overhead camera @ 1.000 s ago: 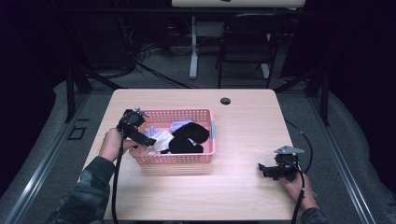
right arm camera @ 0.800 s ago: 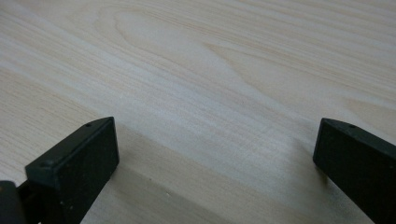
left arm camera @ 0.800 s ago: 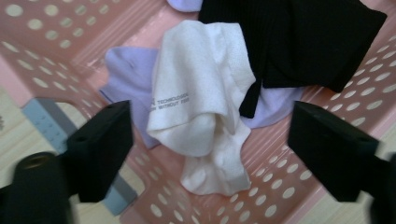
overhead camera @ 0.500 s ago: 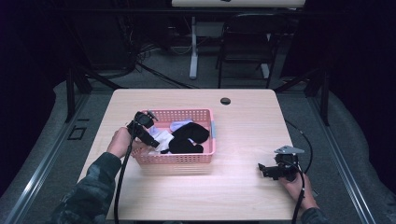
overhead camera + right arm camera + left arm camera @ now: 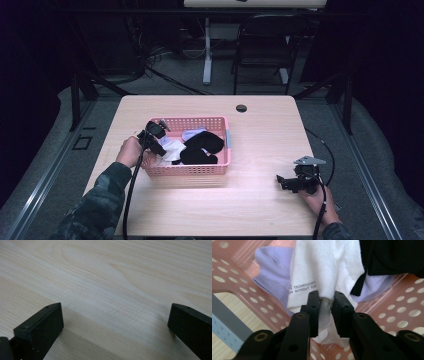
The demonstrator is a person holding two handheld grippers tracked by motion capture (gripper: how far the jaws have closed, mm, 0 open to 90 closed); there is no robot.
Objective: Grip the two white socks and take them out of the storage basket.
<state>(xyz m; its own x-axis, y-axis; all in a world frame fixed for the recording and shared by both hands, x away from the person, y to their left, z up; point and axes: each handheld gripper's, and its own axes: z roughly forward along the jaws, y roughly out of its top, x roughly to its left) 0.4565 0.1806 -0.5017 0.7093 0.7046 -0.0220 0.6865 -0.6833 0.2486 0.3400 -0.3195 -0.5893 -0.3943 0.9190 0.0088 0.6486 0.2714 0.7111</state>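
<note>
A pink perforated basket [image 5: 200, 170] stands on the wooden table, holding a white sock [image 5: 172, 148], a lilac sock [image 5: 194, 134] and black socks [image 5: 202, 148]. My left gripper [image 5: 161, 149] reaches into the basket's left end. Its jaws have just been closing and now pinch a fold of the white sock [image 5: 322, 272], which bears grey printed lettering. The lilac sock [image 5: 274, 270] lies left of it and a black sock [image 5: 392, 255] lies upper right. My right gripper [image 5: 281, 180] rests low over the bare table at the right, open with nothing between its fingers [image 5: 40, 327].
A small black round cap [image 5: 241, 108] sits near the table's far edge. Bare wood [image 5: 260, 145] stretches between the basket and my right gripper. A chair and a desk leg stand on the dark floor beyond the table.
My left gripper has moved down and right into the basket's left end and closed on the white sock. The right gripper has stayed still.
</note>
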